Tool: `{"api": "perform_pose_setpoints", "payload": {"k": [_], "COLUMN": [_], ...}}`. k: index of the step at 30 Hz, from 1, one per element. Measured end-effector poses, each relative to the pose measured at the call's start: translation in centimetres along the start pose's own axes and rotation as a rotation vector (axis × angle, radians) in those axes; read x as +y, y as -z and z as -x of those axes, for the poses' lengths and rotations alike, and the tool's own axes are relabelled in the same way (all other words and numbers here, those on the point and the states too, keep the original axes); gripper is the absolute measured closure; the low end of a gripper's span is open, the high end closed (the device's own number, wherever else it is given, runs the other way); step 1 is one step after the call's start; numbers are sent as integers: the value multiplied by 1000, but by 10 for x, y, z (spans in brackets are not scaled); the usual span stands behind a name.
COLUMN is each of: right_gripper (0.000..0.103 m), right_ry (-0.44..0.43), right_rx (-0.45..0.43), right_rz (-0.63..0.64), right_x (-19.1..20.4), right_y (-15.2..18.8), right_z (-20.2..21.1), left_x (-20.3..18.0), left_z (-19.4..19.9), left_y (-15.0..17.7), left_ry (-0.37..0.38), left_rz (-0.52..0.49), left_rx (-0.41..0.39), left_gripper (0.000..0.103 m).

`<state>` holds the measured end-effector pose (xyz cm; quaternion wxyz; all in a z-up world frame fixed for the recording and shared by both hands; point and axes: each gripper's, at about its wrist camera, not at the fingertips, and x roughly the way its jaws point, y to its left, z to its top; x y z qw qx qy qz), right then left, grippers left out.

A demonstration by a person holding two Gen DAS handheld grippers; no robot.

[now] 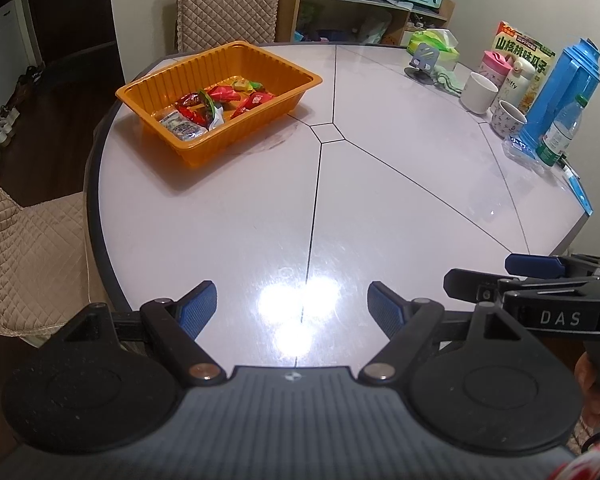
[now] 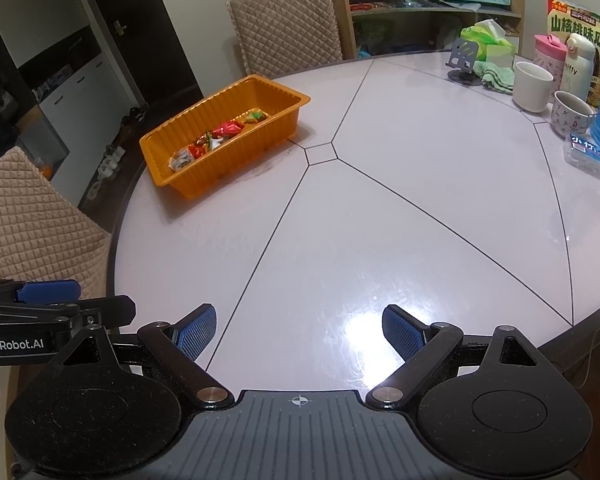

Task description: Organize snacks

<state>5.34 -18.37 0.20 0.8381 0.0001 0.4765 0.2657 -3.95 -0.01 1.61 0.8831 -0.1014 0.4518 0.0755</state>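
Both grippers, left gripper (image 1: 292,310) and right gripper (image 2: 299,330), are hanging released and empty at lower frame. Wrapped snacks (image 1: 216,108) are sitting inside the orange tray (image 1: 156,80), upper left. Table otherwise shows no loose snacks; judging task nearly finished, so withdrawing without nudging the tray.

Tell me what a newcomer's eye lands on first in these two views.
The orange tray stands out, at the far left of the round table, with bright wrapped snacks inside. Next, the clutter along the table's right edge: a tall blue jug, cups and a seed packet. Up close, both grippers, left and right, hover with jaws open and empty.
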Motion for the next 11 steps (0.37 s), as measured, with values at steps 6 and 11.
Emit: {"api": "perform_pose_setpoints", "payload": {"k": [6, 11], "right_gripper": [13, 13], "right_ry": [-7, -13], "right_rx": [9, 18], "right_rz": [6, 12], "right_x": [-3, -4], "right_y": [-4, -9], "right_z": [-6, -11], "left_x": [-1, -2], "left_z": [-4, -9], "left_y": [-4, -8], "left_ry": [-4, -9], "left_rz": [9, 16], "left_rx": [5, 11], "left_gripper": [22, 22]}}
